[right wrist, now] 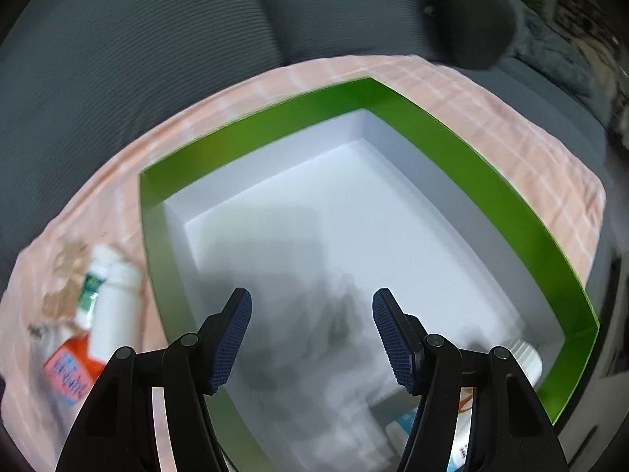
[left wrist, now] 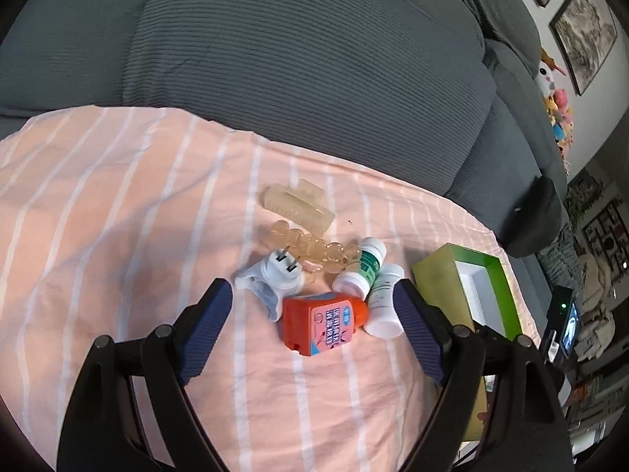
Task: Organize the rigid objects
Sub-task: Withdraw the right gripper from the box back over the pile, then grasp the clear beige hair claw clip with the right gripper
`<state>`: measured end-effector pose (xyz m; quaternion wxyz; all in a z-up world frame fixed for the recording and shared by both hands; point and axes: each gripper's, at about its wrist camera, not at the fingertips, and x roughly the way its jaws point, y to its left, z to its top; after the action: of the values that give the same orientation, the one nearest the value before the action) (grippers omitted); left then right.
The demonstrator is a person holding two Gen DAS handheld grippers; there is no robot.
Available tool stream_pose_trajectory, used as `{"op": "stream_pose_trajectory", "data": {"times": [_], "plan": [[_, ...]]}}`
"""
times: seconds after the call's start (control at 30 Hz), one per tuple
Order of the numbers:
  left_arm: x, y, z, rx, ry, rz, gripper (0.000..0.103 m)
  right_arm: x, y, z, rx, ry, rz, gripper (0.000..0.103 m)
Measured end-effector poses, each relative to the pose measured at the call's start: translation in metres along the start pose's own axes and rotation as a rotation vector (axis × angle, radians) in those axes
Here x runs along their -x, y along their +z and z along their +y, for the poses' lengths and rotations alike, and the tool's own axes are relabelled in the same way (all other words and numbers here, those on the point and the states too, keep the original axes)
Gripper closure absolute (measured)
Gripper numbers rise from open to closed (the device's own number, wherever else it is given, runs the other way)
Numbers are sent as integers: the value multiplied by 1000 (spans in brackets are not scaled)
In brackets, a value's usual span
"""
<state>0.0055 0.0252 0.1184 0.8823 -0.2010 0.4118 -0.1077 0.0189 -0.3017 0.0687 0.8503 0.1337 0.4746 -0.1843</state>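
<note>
Nearest us, our left gripper (left wrist: 310, 316) is spread wide with nothing between its pads, hanging over the orange bottle (left wrist: 324, 320) lying on the striped pink cloth (left wrist: 118, 204). Just beyond lie a white bottle (left wrist: 385, 303), a green-labelled bottle (left wrist: 363, 269), a white plug (left wrist: 281, 271), amber beads (left wrist: 314, 246) and a pale hair claw (left wrist: 300, 204). Our right gripper (right wrist: 312, 334) is parted and empty above the green box (right wrist: 275, 126), with a white bottle (right wrist: 528, 358) in its near corner. Behind stands the grey sofa (left wrist: 298, 63).

right gripper (right wrist: 312, 328) – jaws apart, empty | over green box (right wrist: 452, 137) | 2 bottles (right wrist: 114, 295) left
</note>
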Motion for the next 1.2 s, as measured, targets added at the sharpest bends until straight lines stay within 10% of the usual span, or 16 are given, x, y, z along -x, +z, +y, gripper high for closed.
{"op": "stream_pose_trajectory", "data": {"times": [0.2,0.4,0.7,1.2], "plan": [[0,2,11,25,24,14,19,33,-7,30,154,-156,-135,37],[6,4,31,78,42,7,17,79,-13,60,209,48,-266,20],[17,6,54,115,82,3,17,71,-7,109,207,427,-44,20],[35,10,86,150,152,-15,5,7,29,199,259,402,137,5]]}}
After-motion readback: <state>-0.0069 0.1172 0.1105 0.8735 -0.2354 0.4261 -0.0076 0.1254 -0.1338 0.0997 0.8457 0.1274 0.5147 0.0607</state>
